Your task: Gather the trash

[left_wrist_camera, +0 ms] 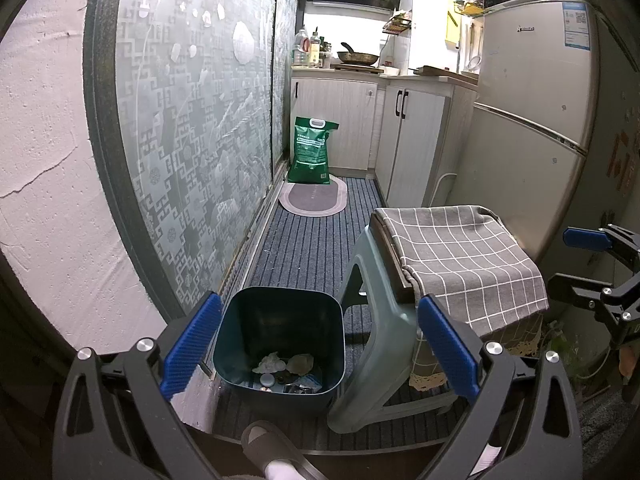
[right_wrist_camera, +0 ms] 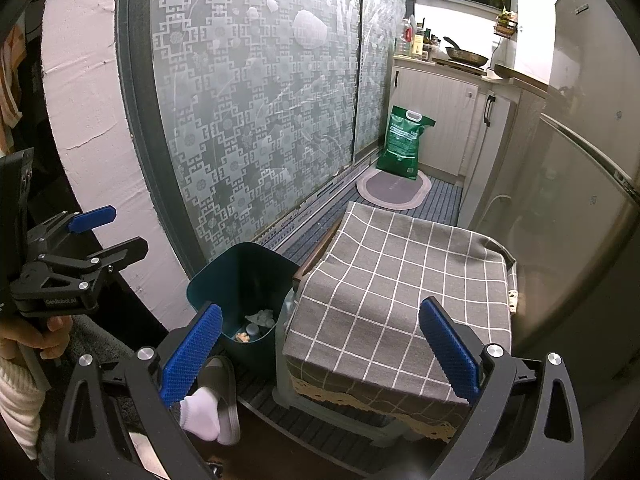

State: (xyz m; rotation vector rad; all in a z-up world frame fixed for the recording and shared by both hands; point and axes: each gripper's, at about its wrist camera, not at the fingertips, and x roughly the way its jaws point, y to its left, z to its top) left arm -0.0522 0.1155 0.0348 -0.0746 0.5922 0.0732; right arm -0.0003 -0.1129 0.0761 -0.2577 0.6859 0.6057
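Note:
A dark teal trash bin [left_wrist_camera: 280, 316] stands on the striped floor mat beside a stool. It holds crumpled paper, a bottle cap and other scraps [left_wrist_camera: 286, 372]. The bin also shows in the right wrist view [right_wrist_camera: 240, 280]. My left gripper [left_wrist_camera: 320, 352] is open and empty, held above and in front of the bin. My right gripper [right_wrist_camera: 320, 352] is open and empty, held over the near edge of the stool's grey checked cloth [right_wrist_camera: 400, 292]. Each gripper shows at the edge of the other's view.
A plastic stool [left_wrist_camera: 372, 344] covered by the checked cloth [left_wrist_camera: 460, 256] stands right of the bin. A patterned glass sliding door [left_wrist_camera: 192, 128] runs along the left. A fridge [left_wrist_camera: 532, 112], cabinets [left_wrist_camera: 408, 140], a green sack [left_wrist_camera: 312, 152] and an oval mat [left_wrist_camera: 312, 198] lie beyond. My slippered foot [left_wrist_camera: 268, 448] is near the bin.

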